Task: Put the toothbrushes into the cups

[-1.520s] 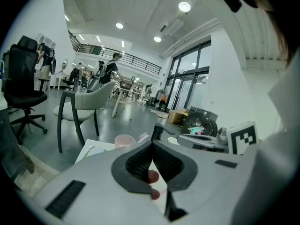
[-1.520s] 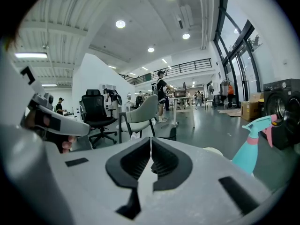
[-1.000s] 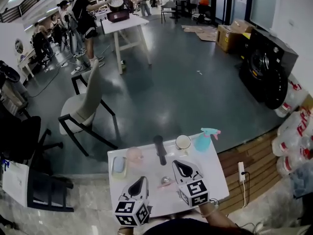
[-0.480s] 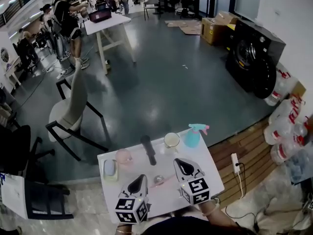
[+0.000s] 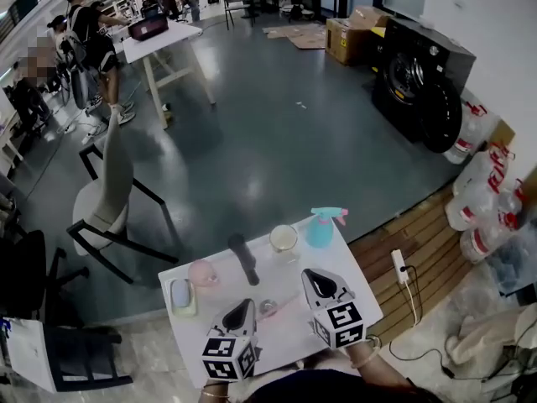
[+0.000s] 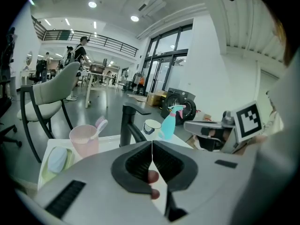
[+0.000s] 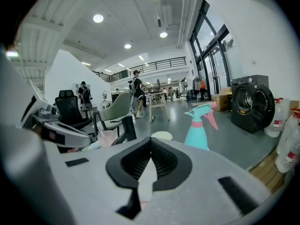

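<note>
A pink cup [image 5: 202,273] stands at the back left of the white table [image 5: 369,296], and in the left gripper view a pink toothbrush [image 6: 100,124] leans in that pink cup [image 6: 85,139]. A white cup [image 5: 284,238] stands at the back by the teal spray bottle [image 5: 320,227]. A thin pink toothbrush [image 5: 287,304] seems to lie on the table between my grippers. My left gripper [image 5: 246,309] [image 6: 152,144] hovers over the near table, shut on nothing. My right gripper [image 5: 321,284] [image 7: 151,149] is shut as well, pointing toward the white cup [image 7: 162,136].
A black faucet [image 5: 245,259] rises mid-table with a drain [image 5: 268,306] in front of it. A soap dish [image 5: 180,294] sits at the left edge. A chair [image 5: 109,191] stands beyond the table, a power strip [image 5: 400,268] lies on the floor to the right.
The head view has shifted, so the table sits a little lower and more to the left in the picture. Both grippers stay shut over the near table.
</note>
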`<action>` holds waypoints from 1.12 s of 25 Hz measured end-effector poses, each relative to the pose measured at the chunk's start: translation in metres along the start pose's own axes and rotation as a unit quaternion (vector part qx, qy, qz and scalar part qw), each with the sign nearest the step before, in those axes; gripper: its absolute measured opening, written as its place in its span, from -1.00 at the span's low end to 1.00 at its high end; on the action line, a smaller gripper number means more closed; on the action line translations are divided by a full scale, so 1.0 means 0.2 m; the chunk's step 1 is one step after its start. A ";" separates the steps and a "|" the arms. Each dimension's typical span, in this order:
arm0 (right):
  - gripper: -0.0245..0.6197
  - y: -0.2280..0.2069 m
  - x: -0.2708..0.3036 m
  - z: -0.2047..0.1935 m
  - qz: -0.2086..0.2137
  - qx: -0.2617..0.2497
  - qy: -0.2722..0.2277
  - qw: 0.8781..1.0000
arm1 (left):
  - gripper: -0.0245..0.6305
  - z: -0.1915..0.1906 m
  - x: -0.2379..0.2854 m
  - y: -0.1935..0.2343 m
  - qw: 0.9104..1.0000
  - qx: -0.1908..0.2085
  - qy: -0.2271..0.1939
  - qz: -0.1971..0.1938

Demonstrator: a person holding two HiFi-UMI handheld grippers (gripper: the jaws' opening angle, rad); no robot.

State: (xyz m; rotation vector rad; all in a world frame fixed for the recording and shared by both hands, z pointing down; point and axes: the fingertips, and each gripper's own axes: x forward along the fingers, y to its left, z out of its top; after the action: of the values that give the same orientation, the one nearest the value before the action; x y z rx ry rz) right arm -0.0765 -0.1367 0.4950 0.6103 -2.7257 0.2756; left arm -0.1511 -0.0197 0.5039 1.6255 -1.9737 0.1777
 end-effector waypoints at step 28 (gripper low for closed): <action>-0.91 -0.21 -0.14 -0.24 -0.077 0.049 0.040 0.995 | -0.91 -0.36 0.32 -0.12 0.984 0.059 0.129 -0.108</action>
State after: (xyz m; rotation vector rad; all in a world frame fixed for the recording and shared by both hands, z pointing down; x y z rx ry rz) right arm -0.0207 -0.1500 0.5347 0.8137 -2.5834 0.3870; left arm -0.1106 -0.0489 0.5901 1.7796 -1.6093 0.4063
